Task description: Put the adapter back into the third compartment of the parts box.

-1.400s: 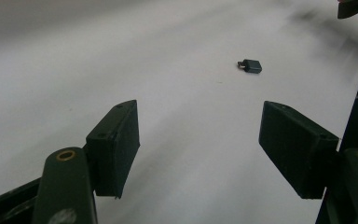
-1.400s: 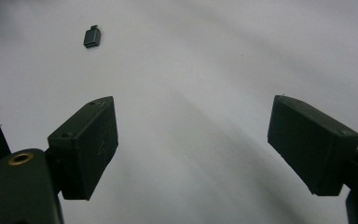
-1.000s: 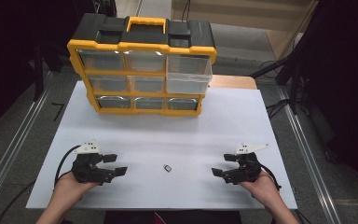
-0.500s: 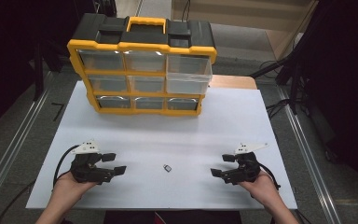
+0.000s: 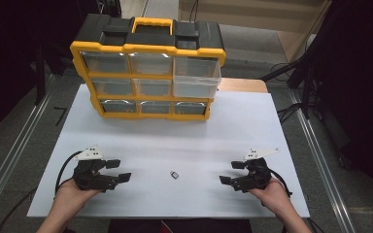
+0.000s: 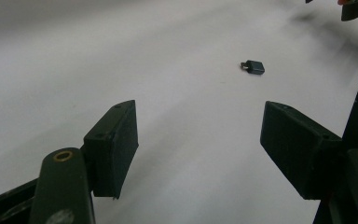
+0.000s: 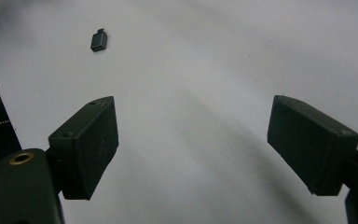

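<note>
Here, left gripper and right gripper both gaping wide, gripping nothing, resting on table; small adapter lying between, untouched.

Two black hand-held grippers, bare forearms

The left gripper and right gripper are black, each topped by a pale grey three-cornered plate and trailing a looped black cable. Their jaws are blocky, matte, dark rectangular pads; brass-coloured rivets sit in the arms behind them. No sleeves cover the forearms.
</note>
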